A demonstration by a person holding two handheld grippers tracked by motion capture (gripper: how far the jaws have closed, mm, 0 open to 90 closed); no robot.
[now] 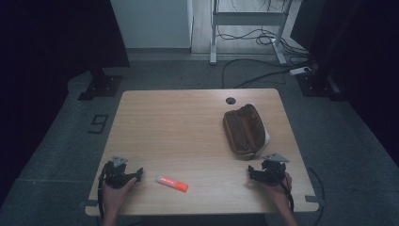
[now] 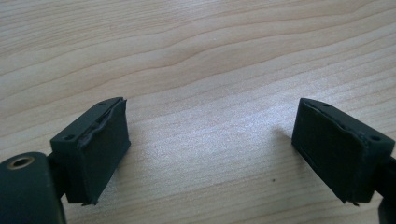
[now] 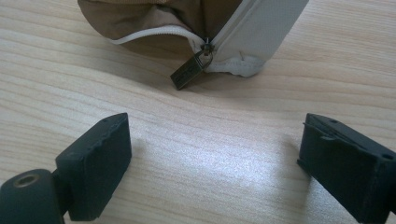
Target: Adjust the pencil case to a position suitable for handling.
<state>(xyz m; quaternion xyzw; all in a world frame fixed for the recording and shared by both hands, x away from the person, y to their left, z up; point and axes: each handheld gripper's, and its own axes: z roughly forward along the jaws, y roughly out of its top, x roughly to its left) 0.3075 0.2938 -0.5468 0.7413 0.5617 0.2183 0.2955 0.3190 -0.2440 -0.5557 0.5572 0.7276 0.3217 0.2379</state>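
Note:
A brown and white zip pouch (image 1: 245,131) lies on the right half of the wooden table (image 1: 188,127). An orange and white marker (image 1: 172,183) lies near the front edge, between the hands. My left gripper (image 1: 123,172) rests at the front left, open, with bare wood between its jaws (image 2: 210,149). My right gripper (image 1: 263,170) rests at the front right, just in front of the pouch, open and empty (image 3: 212,163). In the right gripper view the pouch end (image 3: 187,23) lies close ahead, its metal zip pull (image 3: 190,69) hanging onto the table.
A round cable hole (image 1: 230,100) sits near the table's back edge. Beyond the table stand a white desk frame (image 1: 247,28) and loose cables (image 1: 263,70) on the grey floor.

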